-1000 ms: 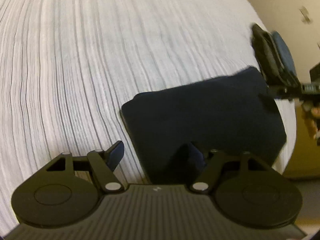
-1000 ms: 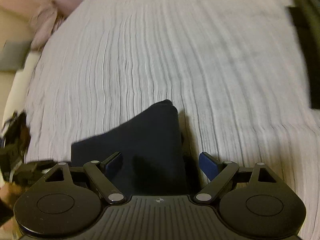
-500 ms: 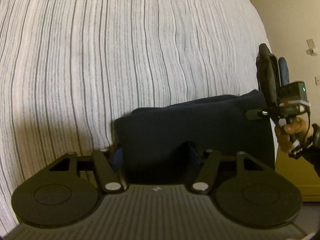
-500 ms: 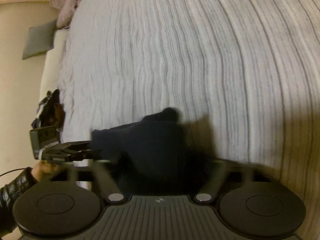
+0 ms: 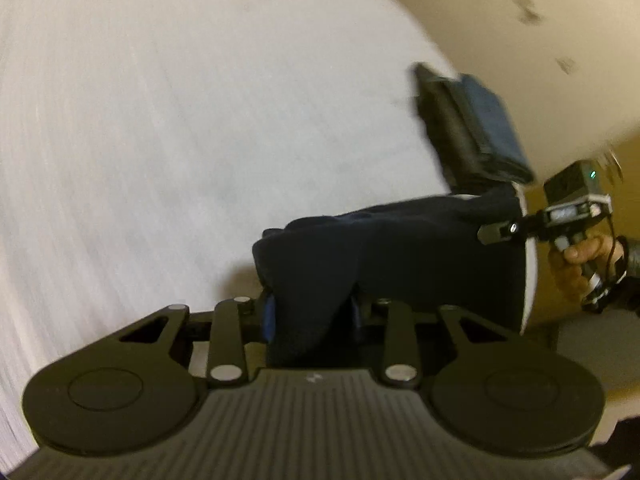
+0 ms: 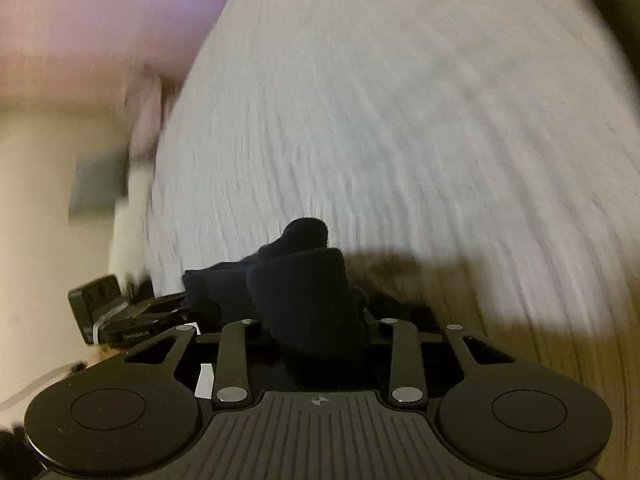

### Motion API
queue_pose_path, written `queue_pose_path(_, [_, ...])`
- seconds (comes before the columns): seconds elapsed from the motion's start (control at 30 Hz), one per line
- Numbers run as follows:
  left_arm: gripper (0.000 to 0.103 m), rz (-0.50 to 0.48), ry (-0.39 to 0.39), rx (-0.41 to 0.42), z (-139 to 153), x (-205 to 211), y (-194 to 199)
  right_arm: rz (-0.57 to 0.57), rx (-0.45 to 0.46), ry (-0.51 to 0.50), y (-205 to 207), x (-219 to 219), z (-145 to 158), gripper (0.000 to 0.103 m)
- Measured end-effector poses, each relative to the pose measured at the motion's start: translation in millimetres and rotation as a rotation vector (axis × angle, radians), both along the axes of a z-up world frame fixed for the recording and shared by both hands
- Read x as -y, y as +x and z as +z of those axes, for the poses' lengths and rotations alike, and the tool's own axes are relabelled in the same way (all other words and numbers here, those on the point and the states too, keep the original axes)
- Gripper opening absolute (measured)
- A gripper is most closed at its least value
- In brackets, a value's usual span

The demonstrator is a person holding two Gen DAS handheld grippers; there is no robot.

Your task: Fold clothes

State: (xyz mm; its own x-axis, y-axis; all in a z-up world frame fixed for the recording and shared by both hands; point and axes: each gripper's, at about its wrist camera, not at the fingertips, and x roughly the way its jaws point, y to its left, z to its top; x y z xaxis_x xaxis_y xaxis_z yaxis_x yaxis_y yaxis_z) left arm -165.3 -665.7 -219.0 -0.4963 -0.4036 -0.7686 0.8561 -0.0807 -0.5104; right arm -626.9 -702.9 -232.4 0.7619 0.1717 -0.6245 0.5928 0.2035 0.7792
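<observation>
A folded dark navy garment [image 5: 400,256] hangs between both grippers, lifted off the striped white bedspread [image 5: 160,140]. My left gripper [image 5: 312,316] is shut on its near end; a blue pad [image 5: 269,316] shows beside the cloth. In the right wrist view the same garment [image 6: 304,300] is bunched between the fingers of my right gripper [image 6: 320,320], which is shut on it. The right gripper also shows in the left wrist view [image 5: 500,232] at the garment's far end, and the left gripper shows at the left of the right wrist view [image 6: 132,316].
A stack of folded dark clothes [image 5: 468,128] lies at the bed's far right edge, by a beige wall [image 5: 520,20]. Pink bedding [image 6: 80,28] lies at the far left in the right wrist view. Both views are motion-blurred.
Both grippers closed on the folded garment and lifted it off the bed. Both cameras swing, and the garment now sags between them.
</observation>
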Motion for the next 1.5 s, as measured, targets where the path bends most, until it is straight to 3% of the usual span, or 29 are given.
queue_pose_path(0.13, [0.030,-0.181,-0.066,0.083,21,51,-43,-0.278,-0.012,0.016,-54,-43,5,0.032])
queue_pose_path(0.23, [0.036,-0.233,-0.025,0.144,7,82,-82,-0.476,-0.025,0.028,-93,-74,7,0.033])
queue_pose_path(0.37, [0.039,-0.239,0.010,0.231,-9,92,-114,-0.510,-0.076,0.052,-109,-79,-14,0.037])
queue_pose_path(0.43, [0.041,-0.201,-0.001,0.235,-7,81,-109,-0.452,-0.087,0.039,-107,-72,-15,0.043])
queue_pose_path(0.47, [0.042,-0.167,-0.006,0.227,-6,74,-102,-0.418,-0.102,0.011,-105,-66,-10,0.055])
queue_pose_path(0.57, [0.052,-0.014,-0.015,0.184,0,48,-71,-0.346,-0.145,-0.100,-100,-50,10,0.059])
queue_pose_path(0.67, [0.053,0.147,0.006,0.146,-1,20,-38,-0.262,-0.163,-0.194,-96,-26,28,0.061])
queue_pose_path(0.73, [0.053,0.221,0.020,0.127,-1,-2,-21,-0.139,-0.131,-0.247,-66,-9,32,0.065])
queue_pose_path(0.83, [0.053,0.284,0.035,0.110,-2,-27,-15,0.047,-0.083,-0.325,-20,18,38,0.084])
queue_pose_path(0.9, [0.053,0.310,0.051,0.079,-5,-49,-19,0.176,-0.051,-0.368,13,35,39,0.085])
queue_pose_path(1.1, [0.053,0.327,0.122,-0.020,-22,-114,-51,0.579,-0.042,-0.279,144,63,-22,0.085])
queue_pose_path(1.23, [0.053,0.330,0.181,-0.067,-39,-140,-83,0.701,-0.067,-0.121,179,74,-77,0.085])
queue_pose_path(1.33, [0.053,0.328,0.208,-0.093,-53,-147,-96,0.719,-0.011,-0.034,186,75,-97,0.085])
queue_pose_path(1.37, [0.053,0.330,0.213,-0.095,-57,-148,-100,0.715,0.002,-0.015,188,76,-101,0.084])
queue_pose_path(1.4, [0.053,0.333,0.217,-0.098,-60,-146,-102,0.712,0.013,0.001,189,77,-105,0.057])
queue_pose_path(1.43, [0.053,0.335,0.220,-0.101,-61,-143,-104,0.707,0.021,0.011,187,78,-106,0.037])
queue_pose_path(1.5, [0.053,0.322,0.217,-0.096,-61,-137,-107,0.663,0.042,0.036,176,83,-102,0.021])
